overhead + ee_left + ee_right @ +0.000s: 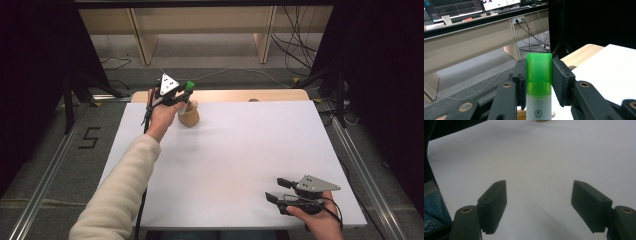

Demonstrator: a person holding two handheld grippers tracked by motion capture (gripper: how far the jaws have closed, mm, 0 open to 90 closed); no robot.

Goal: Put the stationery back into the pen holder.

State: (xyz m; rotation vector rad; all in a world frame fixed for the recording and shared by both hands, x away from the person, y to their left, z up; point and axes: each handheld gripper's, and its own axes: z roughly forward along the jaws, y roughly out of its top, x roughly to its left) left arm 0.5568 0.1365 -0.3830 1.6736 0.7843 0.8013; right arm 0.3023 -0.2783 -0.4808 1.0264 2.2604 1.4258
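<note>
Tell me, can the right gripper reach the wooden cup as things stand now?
Probably yes: the right gripper is open, with bare white table up to the wooden cup; the left gripper holds a marker above it.

Two of the hand-held gripper kind: the left hand-held gripper (183, 96) at the bench (235, 150) far left corner, the right hand-held gripper (278, 190) at its near right corner; one green-capped marker (538, 82); one tan wooden holder (190, 116)

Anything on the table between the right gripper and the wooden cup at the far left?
Nothing: in the high view only bare white table separates the open right gripper from the wooden cup, where the left gripper grips a green-capped marker.
</note>
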